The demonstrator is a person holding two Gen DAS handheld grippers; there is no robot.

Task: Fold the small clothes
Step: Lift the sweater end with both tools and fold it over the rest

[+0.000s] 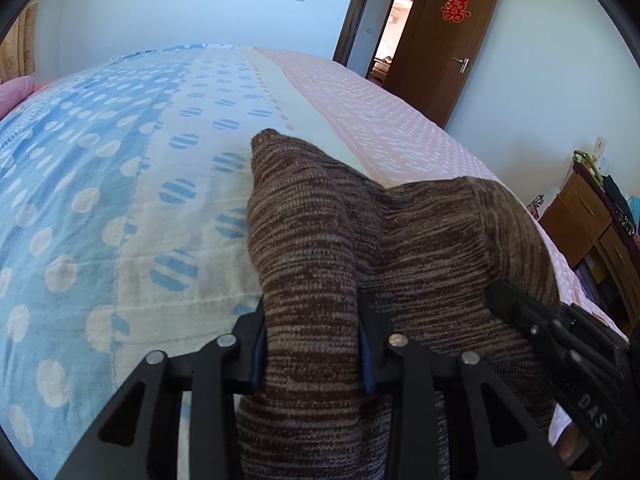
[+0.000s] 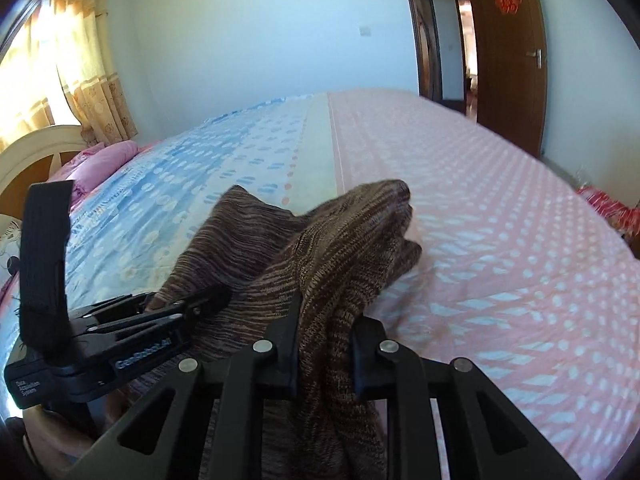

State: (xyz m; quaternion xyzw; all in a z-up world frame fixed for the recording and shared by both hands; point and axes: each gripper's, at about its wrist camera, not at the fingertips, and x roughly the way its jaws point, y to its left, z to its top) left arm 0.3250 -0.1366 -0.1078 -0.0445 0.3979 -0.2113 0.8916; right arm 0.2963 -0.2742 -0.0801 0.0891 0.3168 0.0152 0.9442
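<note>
Curtains (image 2: 86, 76) and a pink pillow (image 2: 100, 164) sit far left. Left gripper (image 1: 312, 344) pinches a brown knit garment (image 1: 320, 240), lifted above the bed (image 1: 120, 160); right gripper (image 2: 326, 340) pinches another fold of it. Bunched fabric hides the sheet ahead. Open wooden door (image 1: 448, 40) and a dresser (image 1: 580, 216) stand right.

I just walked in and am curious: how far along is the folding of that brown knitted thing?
Nothing looks folded yet. Both the left gripper and the right gripper are clamped on the brown garment, which is bunched up over the bed. Still to do: spread it flat on the bed, fold it and set it down neatly.
</note>
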